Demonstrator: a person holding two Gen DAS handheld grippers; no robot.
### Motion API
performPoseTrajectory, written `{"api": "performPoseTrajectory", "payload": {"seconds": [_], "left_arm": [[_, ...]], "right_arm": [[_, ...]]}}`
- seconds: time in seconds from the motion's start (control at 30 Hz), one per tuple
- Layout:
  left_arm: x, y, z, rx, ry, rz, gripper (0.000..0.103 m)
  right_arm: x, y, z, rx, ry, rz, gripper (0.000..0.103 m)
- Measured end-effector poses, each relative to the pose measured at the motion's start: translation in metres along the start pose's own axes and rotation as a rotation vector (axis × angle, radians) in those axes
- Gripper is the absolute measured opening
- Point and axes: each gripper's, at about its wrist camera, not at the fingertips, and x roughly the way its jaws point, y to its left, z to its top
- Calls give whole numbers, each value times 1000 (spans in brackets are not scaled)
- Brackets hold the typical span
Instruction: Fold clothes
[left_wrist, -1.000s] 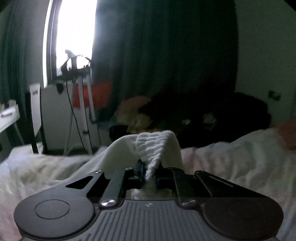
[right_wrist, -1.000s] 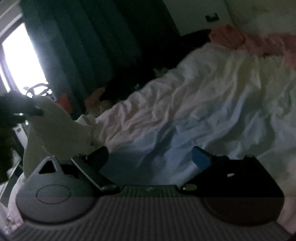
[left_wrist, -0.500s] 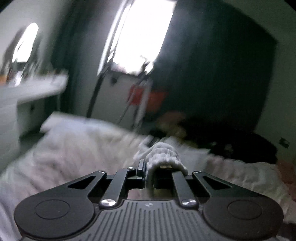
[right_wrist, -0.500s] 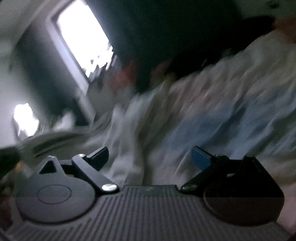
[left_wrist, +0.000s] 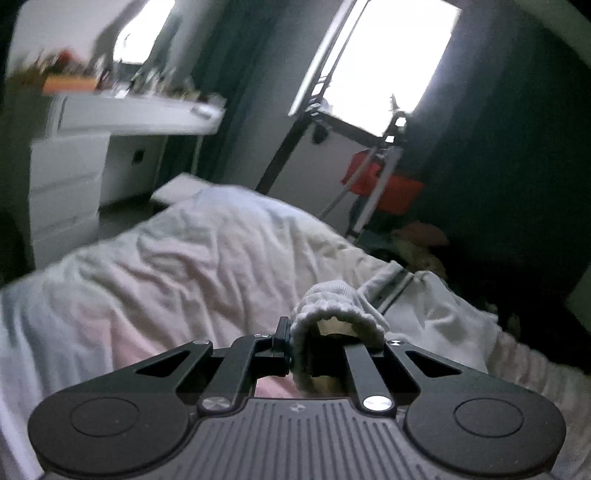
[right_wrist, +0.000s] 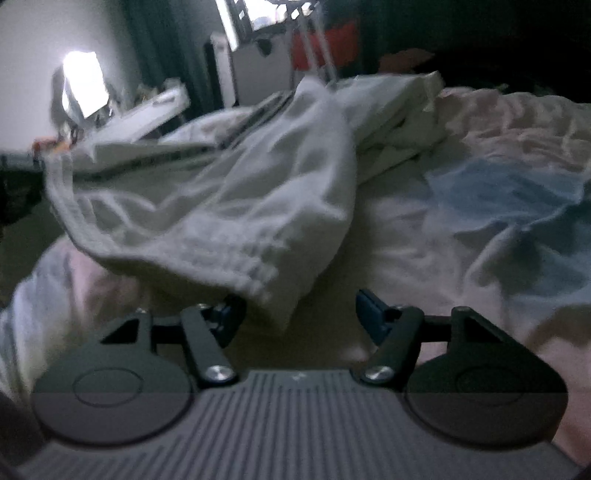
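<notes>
A white garment with a ribbed elastic waistband (left_wrist: 334, 306) lies partly lifted over the bed. My left gripper (left_wrist: 297, 350) is shut on that waistband, which bunches up over its fingers. In the right wrist view the same garment (right_wrist: 258, 184) hangs from the left and drapes down to the bed; its ribbed hem (right_wrist: 258, 273) hangs just in front of my right gripper (right_wrist: 295, 310). The right gripper is open, and the hem's corner hangs between its fingers, close to the left finger. I cannot tell whether they touch.
A rumpled pale pink and blue duvet (left_wrist: 177, 266) covers the bed (right_wrist: 498, 221). A white desk with drawers (left_wrist: 92, 147) stands at the left. A tripod (left_wrist: 376, 177), a red item and a dark curtain (left_wrist: 517, 147) are by the bright window.
Both grippers have swung left across the room. The left one still holds the waistband. The right one has come close to the hanging hem, which was far off a second ago.
</notes>
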Motion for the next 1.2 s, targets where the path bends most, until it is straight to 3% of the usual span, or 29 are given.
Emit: {"api": "performPoseTrajectory", "payload": {"seconds": [0.13,0.23,0.37,0.47,0.57,0.63,0.7,0.8,0.9,1.0,1.13,1.17,1.2], "left_arm": [[8,7,1,-28,6,2,8],[8,9,0,-36,9,-7,8],[9,12,-1,-63,17,-12,8],[7,14,0,-73,21,-18,8],[5,16,1,-86,28,-33,8],[3,17,0,-86,46,-30,9],[2,18,-1,-81,74,-24,9],[10,22,-6,-90,185,-32,10],[19,38,-11,-176,263,-29,10],[22,52,-13,-246,313,-32,13],[14,61,-16,-258,357,-34,17],[8,61,-14,-246,348,-35,21],[2,61,-13,-234,339,-35,32]], "right_arm": [[10,3,1,-21,-32,-10,64],[9,5,7,-4,-78,-12,32],[1,15,12,-54,-98,-45,24],[-22,19,20,-64,-167,-35,20],[-51,28,26,-116,-258,-44,18],[-63,30,26,-124,-270,-35,18],[-67,32,21,-131,-245,-38,18],[-62,34,9,-150,-170,-64,18],[-51,35,1,-163,-121,-80,18],[-46,31,3,-137,-97,-71,19],[-46,23,1,-82,-63,-51,21],[-50,21,1,-69,-68,-45,21],[-53,20,1,-56,-72,-36,21]]}}
